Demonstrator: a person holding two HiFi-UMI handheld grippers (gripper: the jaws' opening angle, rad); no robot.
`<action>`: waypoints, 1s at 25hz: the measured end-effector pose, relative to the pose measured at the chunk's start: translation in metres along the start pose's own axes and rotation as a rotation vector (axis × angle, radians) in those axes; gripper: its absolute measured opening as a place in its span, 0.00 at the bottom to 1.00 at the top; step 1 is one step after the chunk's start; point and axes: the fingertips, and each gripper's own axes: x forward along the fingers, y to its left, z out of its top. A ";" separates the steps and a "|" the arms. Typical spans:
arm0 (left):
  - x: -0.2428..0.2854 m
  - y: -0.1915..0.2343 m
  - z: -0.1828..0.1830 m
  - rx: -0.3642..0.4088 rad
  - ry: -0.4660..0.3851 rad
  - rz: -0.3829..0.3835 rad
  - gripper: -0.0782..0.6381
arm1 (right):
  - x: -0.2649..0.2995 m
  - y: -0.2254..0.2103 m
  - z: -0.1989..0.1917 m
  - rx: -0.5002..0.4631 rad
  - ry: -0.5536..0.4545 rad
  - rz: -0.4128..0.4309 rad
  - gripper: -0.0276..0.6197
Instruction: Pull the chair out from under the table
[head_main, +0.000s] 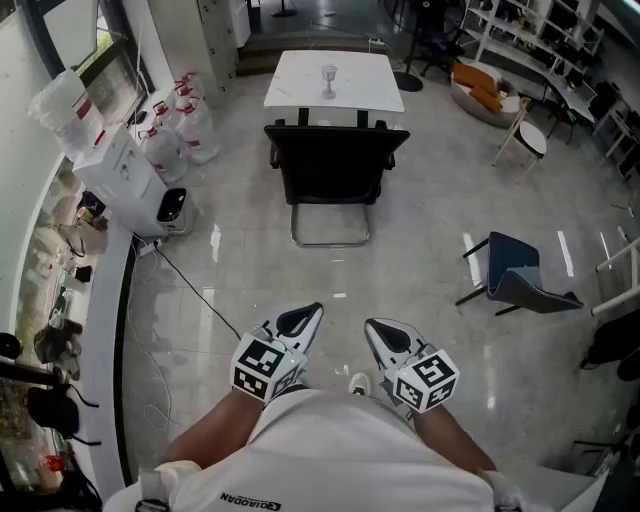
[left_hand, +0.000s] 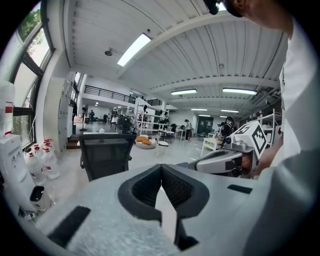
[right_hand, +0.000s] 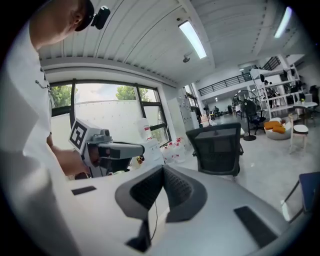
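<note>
A black mesh office chair (head_main: 334, 165) stands with its back toward me, tucked against the near edge of a white table (head_main: 300, 78). The chair also shows in the left gripper view (left_hand: 106, 155) and the right gripper view (right_hand: 216, 149), some way ahead. My left gripper (head_main: 312, 312) and right gripper (head_main: 372, 326) are held close to my body, side by side, well short of the chair. Both are shut with nothing between the jaws, which meet tip to tip in each gripper view (left_hand: 161, 167) (right_hand: 163, 169).
A glass (head_main: 328, 80) stands on the table. A blue chair (head_main: 515, 275) is at the right. A water dispenser (head_main: 128, 180) and several water jugs (head_main: 190, 125) line the left wall, with a cable (head_main: 195, 290) trailing on the floor. Polished floor lies between me and the chair.
</note>
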 end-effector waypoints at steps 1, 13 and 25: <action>0.001 -0.003 -0.002 -0.002 0.003 -0.002 0.12 | -0.001 -0.001 -0.001 0.015 -0.002 0.006 0.05; 0.022 -0.026 -0.008 -0.039 0.006 0.040 0.12 | -0.028 -0.026 -0.001 -0.023 0.006 0.016 0.05; 0.071 -0.074 -0.004 -0.033 0.013 0.075 0.12 | -0.066 -0.071 -0.010 -0.081 0.015 0.067 0.05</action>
